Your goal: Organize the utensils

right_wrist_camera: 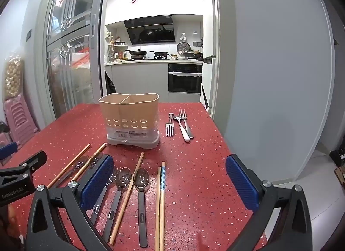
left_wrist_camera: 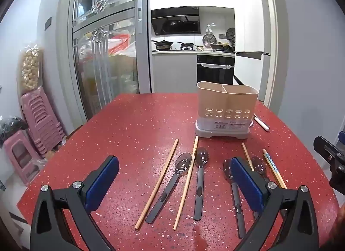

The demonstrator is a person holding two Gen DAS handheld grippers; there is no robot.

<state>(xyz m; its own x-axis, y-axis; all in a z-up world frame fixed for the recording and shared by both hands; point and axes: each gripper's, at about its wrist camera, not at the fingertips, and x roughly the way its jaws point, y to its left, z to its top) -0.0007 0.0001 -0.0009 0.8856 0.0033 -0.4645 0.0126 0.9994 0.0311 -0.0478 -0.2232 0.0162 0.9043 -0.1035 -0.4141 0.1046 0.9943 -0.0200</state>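
Beige two-compartment plastic utensil holder point(right_wrist_camera: 129, 119) on grey base is seen upright on red speckled table point(right_wrist_camera: 194, 153), nothing visible inside. Wooden chopsticks point(right_wrist_camera: 127, 197) and clear-bowled, dark-handled spoons point(right_wrist_camera: 141, 197) are laid flat before it; metal forks point(right_wrist_camera: 169, 129) at right. Left gripper point(left_wrist_camera: 174, 186) and right gripper point(right_wrist_camera: 169, 184) are spread wide, nothing gripped.

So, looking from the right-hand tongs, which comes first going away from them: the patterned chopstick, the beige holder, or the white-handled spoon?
1. Patterned chopstick: nearest, lying on the red table between the open right tongs.
2. Beige holder: farther back, towards the left.
3. White-handled spoon: about as far back as the holder, lying to its right; too close to rank.
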